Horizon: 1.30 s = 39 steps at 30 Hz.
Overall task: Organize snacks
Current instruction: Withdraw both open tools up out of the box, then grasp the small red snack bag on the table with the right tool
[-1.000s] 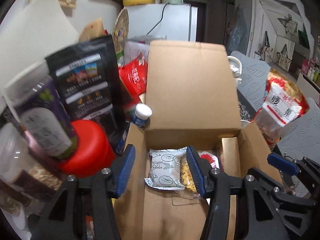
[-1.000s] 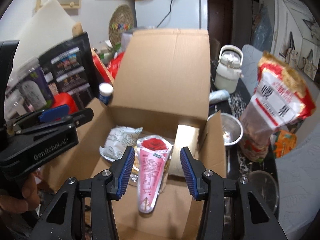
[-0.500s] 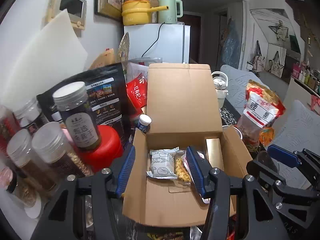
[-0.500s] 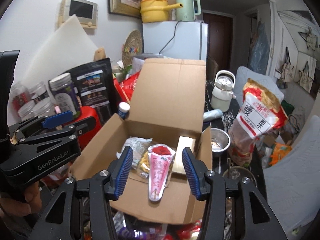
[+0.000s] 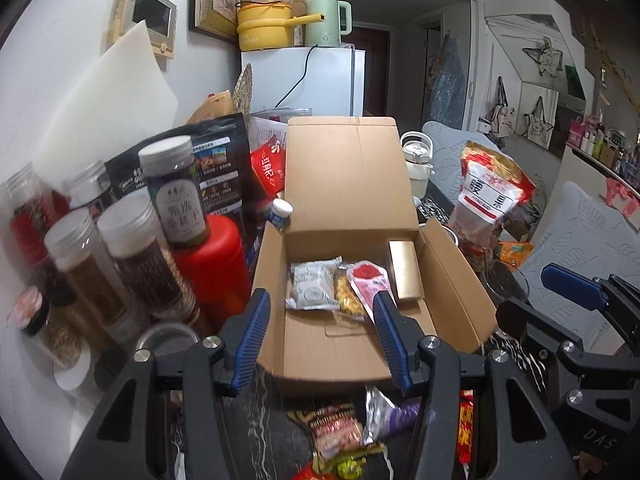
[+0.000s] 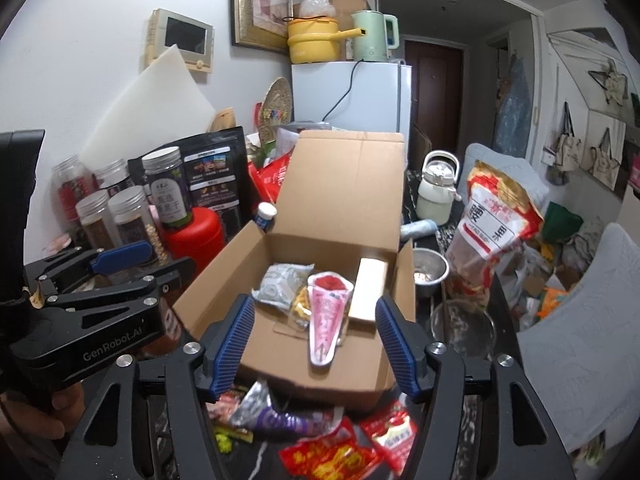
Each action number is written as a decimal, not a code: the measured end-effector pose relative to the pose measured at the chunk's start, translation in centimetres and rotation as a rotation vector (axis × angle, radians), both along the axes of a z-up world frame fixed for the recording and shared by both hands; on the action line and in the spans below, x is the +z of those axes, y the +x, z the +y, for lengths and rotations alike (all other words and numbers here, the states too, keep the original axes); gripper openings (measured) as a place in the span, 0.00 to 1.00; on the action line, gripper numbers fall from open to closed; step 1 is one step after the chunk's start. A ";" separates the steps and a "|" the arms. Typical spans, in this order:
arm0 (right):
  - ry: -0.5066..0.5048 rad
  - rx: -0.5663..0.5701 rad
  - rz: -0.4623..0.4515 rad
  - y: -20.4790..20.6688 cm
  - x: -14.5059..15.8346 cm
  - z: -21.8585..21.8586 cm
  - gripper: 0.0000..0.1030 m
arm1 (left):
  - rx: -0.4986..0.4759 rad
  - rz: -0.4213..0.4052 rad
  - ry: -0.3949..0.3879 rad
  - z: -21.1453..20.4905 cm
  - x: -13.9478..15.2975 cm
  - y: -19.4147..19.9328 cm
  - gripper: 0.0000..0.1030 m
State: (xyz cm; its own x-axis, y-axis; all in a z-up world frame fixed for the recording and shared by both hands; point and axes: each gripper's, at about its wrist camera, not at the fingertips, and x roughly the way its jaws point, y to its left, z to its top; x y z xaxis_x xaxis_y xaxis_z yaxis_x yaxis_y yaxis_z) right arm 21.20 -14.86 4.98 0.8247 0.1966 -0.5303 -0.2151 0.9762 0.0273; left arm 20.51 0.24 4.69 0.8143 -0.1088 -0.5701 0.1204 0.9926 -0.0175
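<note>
Cardboard box (image 6: 320,344) farther off now

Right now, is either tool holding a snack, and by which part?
Nothing is held. The left tool is open and empty; the right tool has its jaws opening, with nothing between them. The pink cone packet lies in the cardboard box.

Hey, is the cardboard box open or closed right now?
Open. The cardboard box has its lid flap standing upright at the back, and the snack packets inside, such as the pink cone-shaped packet, show from above.
</note>
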 end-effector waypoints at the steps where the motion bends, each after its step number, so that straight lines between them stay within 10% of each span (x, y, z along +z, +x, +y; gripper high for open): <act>1: -0.001 -0.002 0.000 -0.3 -0.1 0.0 0.63 | 0.002 0.003 0.000 0.1 -0.2 -0.3 0.51; 39: 0.127 0.033 0.232 -7.8 -12.7 1.8 0.63 | -0.034 0.238 -0.080 6.0 -11.8 -9.9 0.51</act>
